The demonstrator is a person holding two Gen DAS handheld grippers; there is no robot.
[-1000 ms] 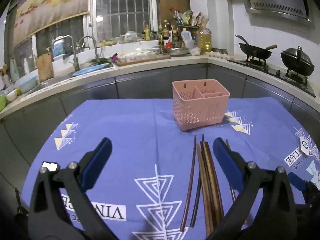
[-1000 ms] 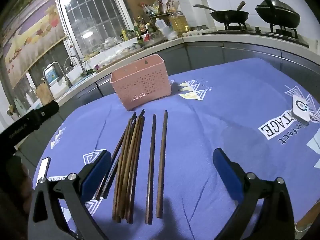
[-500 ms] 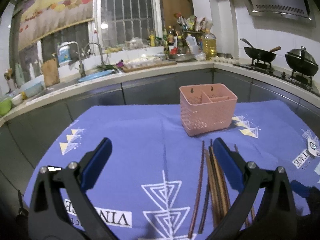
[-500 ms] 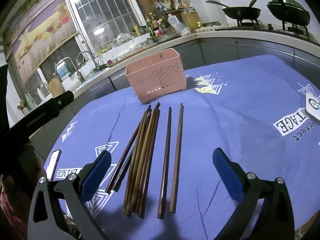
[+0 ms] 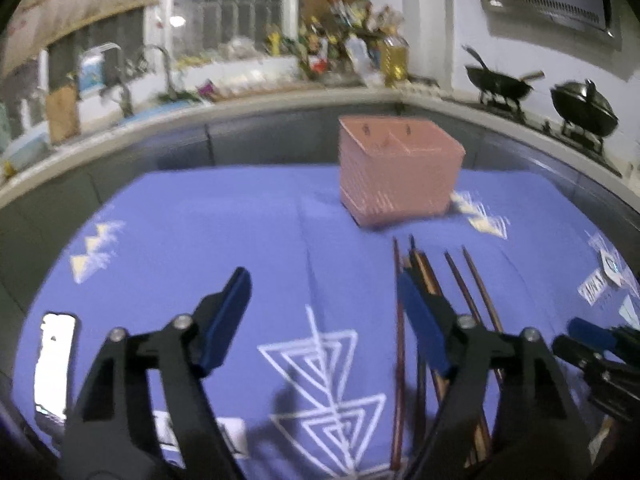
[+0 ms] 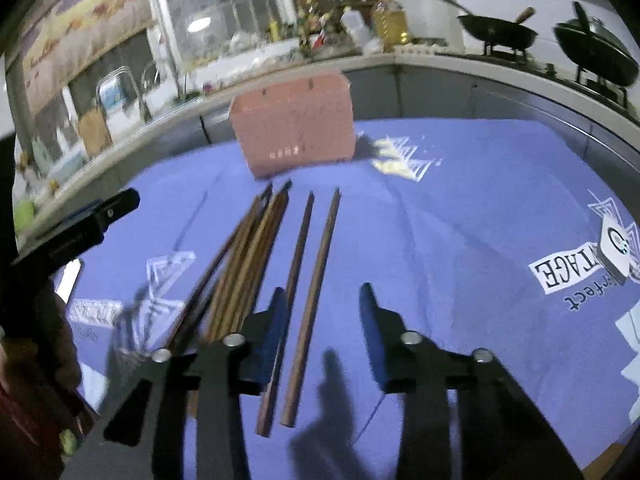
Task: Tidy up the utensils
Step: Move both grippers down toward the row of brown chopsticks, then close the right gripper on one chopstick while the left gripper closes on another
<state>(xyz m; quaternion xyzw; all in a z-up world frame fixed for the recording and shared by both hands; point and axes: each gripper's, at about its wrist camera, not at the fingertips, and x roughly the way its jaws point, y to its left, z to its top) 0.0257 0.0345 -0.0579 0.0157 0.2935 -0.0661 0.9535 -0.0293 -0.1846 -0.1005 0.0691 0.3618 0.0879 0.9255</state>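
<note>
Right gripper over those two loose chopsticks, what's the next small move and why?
Probably lower the right gripper and close it on the rightmost chopstick. Its jaws have just been closing, but the pads don't yet press the stick lying between them, and the pink basket holds no chopsticks that I can see.

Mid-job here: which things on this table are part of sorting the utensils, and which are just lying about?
For the job:
- wooden chopsticks, lying on the cloth
- pink utensil basket, standing behind them

Just lying about:
- phone at the cloth's left edge
- small white tag on the right
- woks on the stove
</note>
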